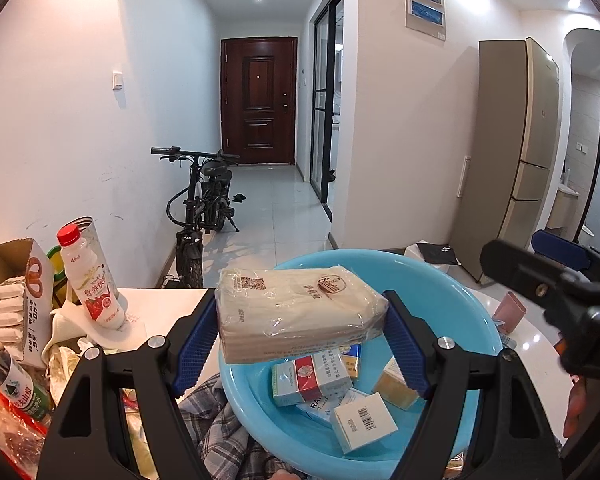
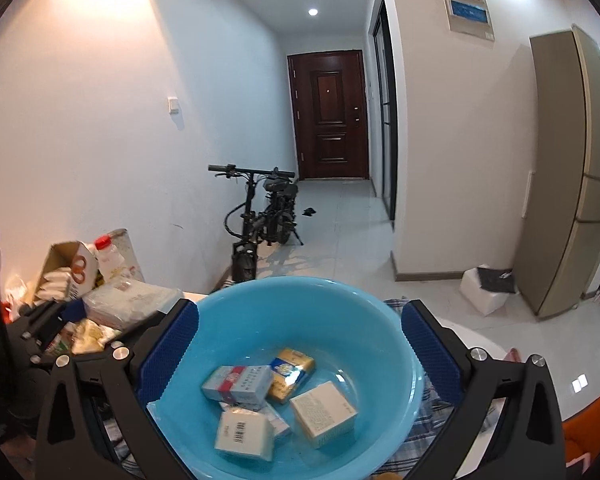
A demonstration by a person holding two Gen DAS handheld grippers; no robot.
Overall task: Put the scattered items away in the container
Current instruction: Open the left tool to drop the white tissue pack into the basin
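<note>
My left gripper (image 1: 300, 328) is shut on a beige tissue pack (image 1: 296, 312), holding it above the near left rim of the blue basin (image 1: 460, 304). Several small boxes lie in the basin, among them a red-and-white carton (image 1: 312, 376) and a white barcode box (image 1: 364, 424). In the right wrist view my right gripper (image 2: 300, 348) stands open over the same blue basin (image 2: 260, 304), nothing between its fingers. Below it lie a white box (image 2: 324, 408), a yellow-blue box (image 2: 292, 372) and a barcode box (image 2: 244, 432). The tissue pack (image 2: 132, 304) shows at left.
A red-capped drink bottle (image 1: 90, 280), a cardboard snack box (image 1: 16, 300), a green-label bottle (image 1: 18, 388) and wrappers crowd the table's left. A pink item (image 1: 508, 312) lies right of the basin. A checked cloth (image 2: 428, 420) lies under the basin. A bicycle (image 1: 204, 204) stands behind.
</note>
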